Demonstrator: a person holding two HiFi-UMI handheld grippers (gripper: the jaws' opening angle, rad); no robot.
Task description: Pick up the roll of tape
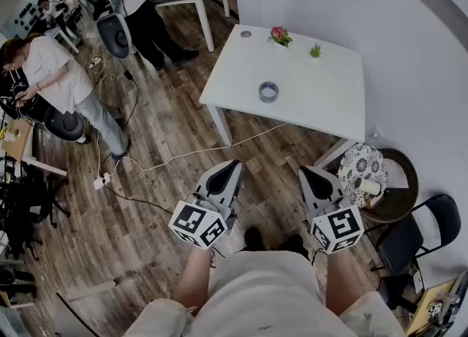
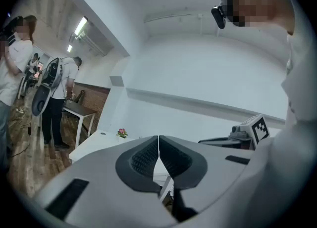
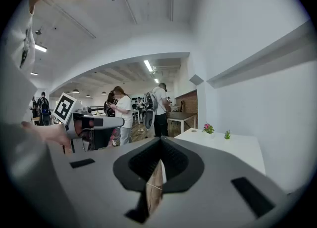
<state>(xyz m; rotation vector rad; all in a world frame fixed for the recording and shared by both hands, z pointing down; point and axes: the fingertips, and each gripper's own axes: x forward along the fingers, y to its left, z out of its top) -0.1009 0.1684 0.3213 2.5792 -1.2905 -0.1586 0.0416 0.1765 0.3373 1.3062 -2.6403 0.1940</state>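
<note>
Both grippers, left gripper and right gripper, are held closed and empty, well short of the roll of tape on the far white table, the approach evidently not yet begun.

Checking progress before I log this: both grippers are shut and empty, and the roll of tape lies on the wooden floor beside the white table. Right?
Not quite. The roll of tape lies on the white table, not on the wooden floor, as the head view shows. The left gripper and right gripper are indeed shut and empty.
</note>
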